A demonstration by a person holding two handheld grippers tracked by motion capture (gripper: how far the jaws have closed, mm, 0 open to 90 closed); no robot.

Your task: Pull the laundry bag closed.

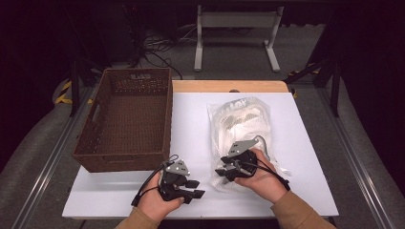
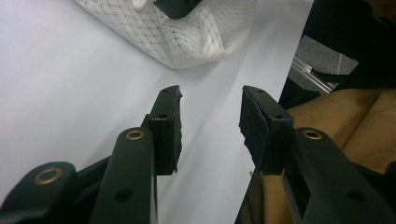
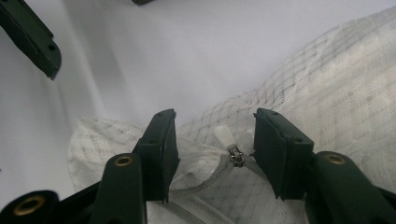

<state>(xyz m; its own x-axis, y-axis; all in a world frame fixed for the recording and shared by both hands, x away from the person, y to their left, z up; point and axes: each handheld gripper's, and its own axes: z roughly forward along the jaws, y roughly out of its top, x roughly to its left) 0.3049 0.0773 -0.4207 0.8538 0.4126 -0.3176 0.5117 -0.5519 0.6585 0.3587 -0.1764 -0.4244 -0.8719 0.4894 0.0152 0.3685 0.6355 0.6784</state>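
Closest to me in the high view are the two hands, each holding a gripper at the near edge of the white worktop (image 1: 191, 119). My right gripper (image 1: 222, 170) sits over the near end of the white mesh bag (image 1: 241, 121), which lies flat on the right half of the worktop, its far end reaching toward the wooden strip at the back. From the right gripper view, the jaws stand spread with the bag's zip pull (image 3: 226, 138) between them, nearer the right-hand jaw; I see no pad pressing on the pull or on the mesh, and the zip's track runs down toward the camera. My left gripper (image 1: 196, 188) rests just beside the bag's near corner, pointing right toward it, and from the left gripper view its jaws are apart with nothing between them, only bare worktop below. A brown wicker basket (image 1: 129, 119) stands on the left side of the worktop, well apart from the bag. Beyond the worktop the room is dark, with grey floor, loose cables and a white metal frame (image 1: 236, 33) at the back.
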